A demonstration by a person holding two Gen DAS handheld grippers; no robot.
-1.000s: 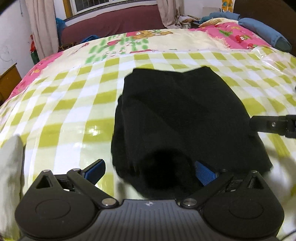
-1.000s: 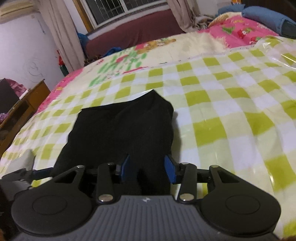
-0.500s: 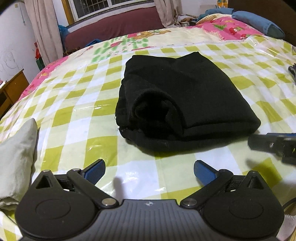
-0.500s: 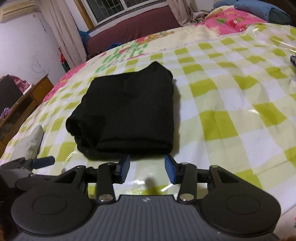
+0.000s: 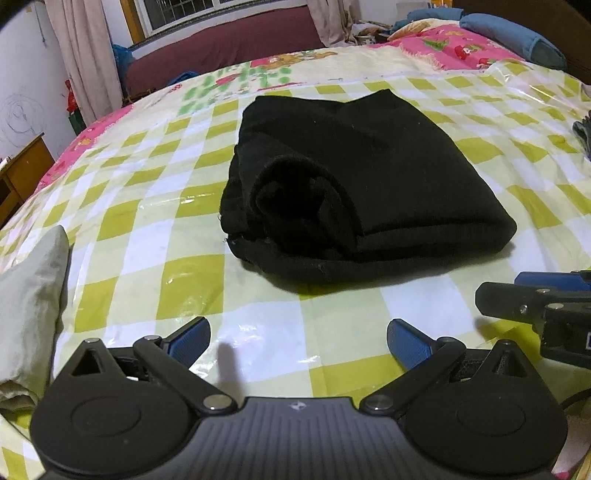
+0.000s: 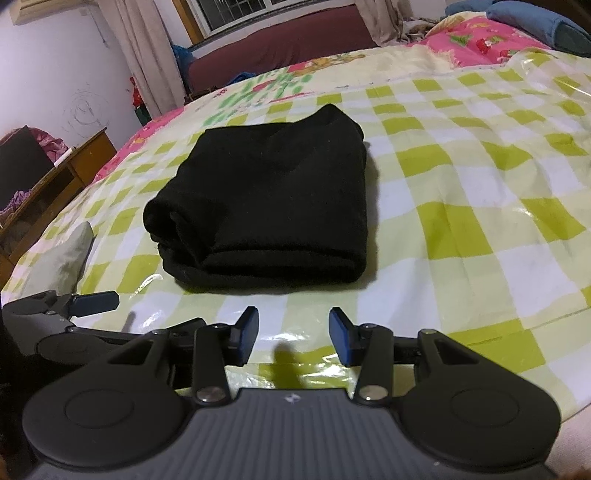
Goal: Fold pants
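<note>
The black pants (image 5: 343,184) lie folded in a thick, squarish bundle on the green-checked cover (image 5: 147,273), with rolled layers showing at their near left corner. In the right wrist view the same pants (image 6: 269,206) sit just beyond my fingers. My left gripper (image 5: 298,341) hovers short of the bundle's near edge, open wide with nothing between its blue pads. My right gripper (image 6: 293,336) is open too, its jaws narrower and empty, a little back from the pants. Each gripper shows in the other's view: the right gripper (image 5: 535,306), the left gripper (image 6: 74,306).
A pale folded cloth (image 5: 29,295) lies at the near left of the bed. A pink floral quilt (image 5: 461,48) and blue pillows (image 5: 513,33) lie at the far right. A wooden cabinet (image 6: 55,184) stands left of the bed; a dark red sofa (image 5: 229,48) and curtains stand beyond it.
Both grippers have drawn back from the pants, which now lie untouched on the cover. A second ago the black cloth reached between both pairs of fingers. Over the last half second little moved.
</note>
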